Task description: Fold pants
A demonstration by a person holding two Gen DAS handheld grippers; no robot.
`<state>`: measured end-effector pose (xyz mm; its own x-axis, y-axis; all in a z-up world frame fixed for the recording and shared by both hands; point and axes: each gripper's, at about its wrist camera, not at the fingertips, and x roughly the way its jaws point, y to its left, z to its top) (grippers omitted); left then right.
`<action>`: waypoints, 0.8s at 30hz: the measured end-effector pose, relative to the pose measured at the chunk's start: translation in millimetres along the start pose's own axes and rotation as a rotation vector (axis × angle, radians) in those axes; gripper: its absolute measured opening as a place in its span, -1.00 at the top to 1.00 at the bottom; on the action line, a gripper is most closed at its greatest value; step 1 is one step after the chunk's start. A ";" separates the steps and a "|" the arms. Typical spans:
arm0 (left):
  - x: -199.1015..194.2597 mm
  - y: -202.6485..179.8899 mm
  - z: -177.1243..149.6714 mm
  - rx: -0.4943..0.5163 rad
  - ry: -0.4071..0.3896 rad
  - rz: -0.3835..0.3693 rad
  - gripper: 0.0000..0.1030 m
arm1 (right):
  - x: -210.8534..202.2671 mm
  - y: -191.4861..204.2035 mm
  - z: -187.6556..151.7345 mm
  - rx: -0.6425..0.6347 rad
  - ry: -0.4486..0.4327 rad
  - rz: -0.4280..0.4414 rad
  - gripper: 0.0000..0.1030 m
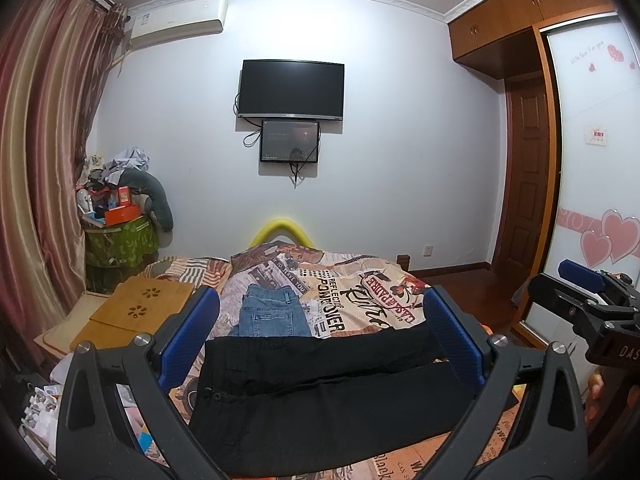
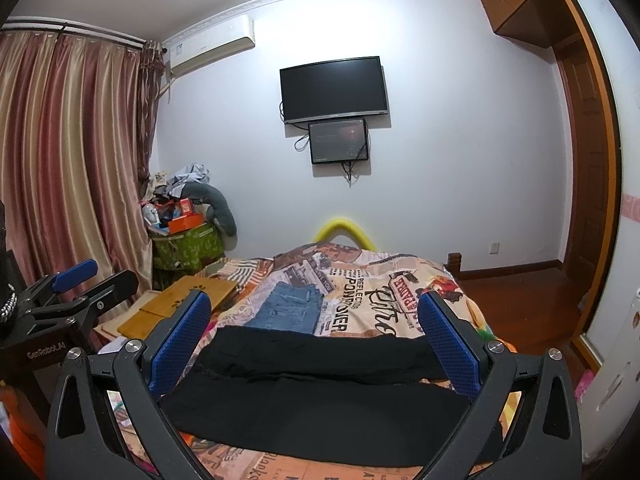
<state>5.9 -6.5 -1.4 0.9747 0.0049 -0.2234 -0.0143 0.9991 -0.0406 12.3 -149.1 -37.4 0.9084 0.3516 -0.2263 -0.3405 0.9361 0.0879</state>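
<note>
Lying flat across the near end of the bed (image 1: 372, 288), the black pants (image 1: 320, 392) spread sideways with both legs side by side, waistband and button at the left, matte fabric creased along the seam between the legs. Left of the pants, a pale wooden board (image 1: 140, 308) with flower-shaped cut-outs rests beside the bed. Just beyond the pants sits a folded pair of blue denim jeans (image 1: 272, 312) on the newsprint-patterned cover. The left gripper (image 1: 320, 336) hovers over the pants, its textured blue fingers (image 1: 188, 332) spread wide and empty. The right gripper (image 2: 316, 340) hangs likewise, fingers (image 2: 448, 344) apart, gripping nothing.
</note>
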 end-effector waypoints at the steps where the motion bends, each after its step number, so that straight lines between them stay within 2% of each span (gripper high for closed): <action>1: 0.2 -1.7 -0.6 -0.001 0.000 0.000 -1.00 | -0.3 1.1 -0.4 0.000 0.000 -0.001 -1.00; 24: -6.0 -1.4 2.6 -0.001 -0.021 -0.001 -1.00 | -2.0 3.7 0.3 -0.006 -0.006 0.003 -1.00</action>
<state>0.7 -7.9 2.5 0.9791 0.0047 -0.2032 -0.0135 0.9990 -0.0418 9.3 -146.4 -36.3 0.9089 0.3540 -0.2206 -0.3443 0.9353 0.0822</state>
